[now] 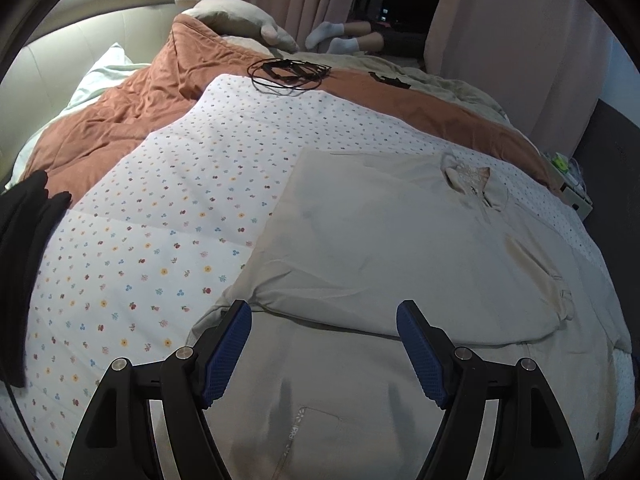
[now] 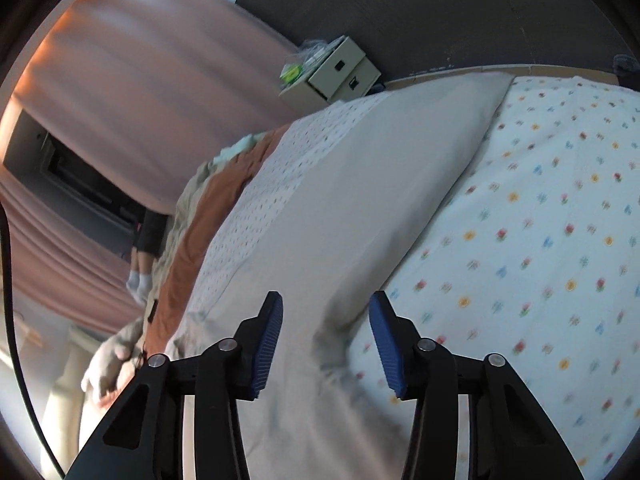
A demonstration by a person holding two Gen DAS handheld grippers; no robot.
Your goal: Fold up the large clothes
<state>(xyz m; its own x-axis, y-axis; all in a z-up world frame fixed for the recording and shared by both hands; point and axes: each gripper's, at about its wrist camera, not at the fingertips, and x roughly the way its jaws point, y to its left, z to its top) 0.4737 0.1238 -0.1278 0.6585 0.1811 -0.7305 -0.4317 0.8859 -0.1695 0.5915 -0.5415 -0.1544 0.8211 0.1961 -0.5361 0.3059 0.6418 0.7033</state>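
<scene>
A large beige zip-collar garment (image 1: 384,240) lies spread on the flowered quilt (image 1: 160,208), one side folded over, its collar at the far right. My left gripper (image 1: 324,320) is open just above the garment's near part, holding nothing. In the right wrist view the same beige garment (image 2: 360,200) stretches away as a long panel. My right gripper (image 2: 326,308) is open over its near end, jaws either side of a raised crease, not closed on it.
A brown duvet (image 1: 132,112) and pillows lie at the bed's far side, with black cables (image 1: 288,72) on it. Dark clothing (image 1: 24,240) sits at the left edge. A small drawer box (image 2: 332,76) stands beside the bed. A person's socked feet (image 1: 332,38) rest by the curtains.
</scene>
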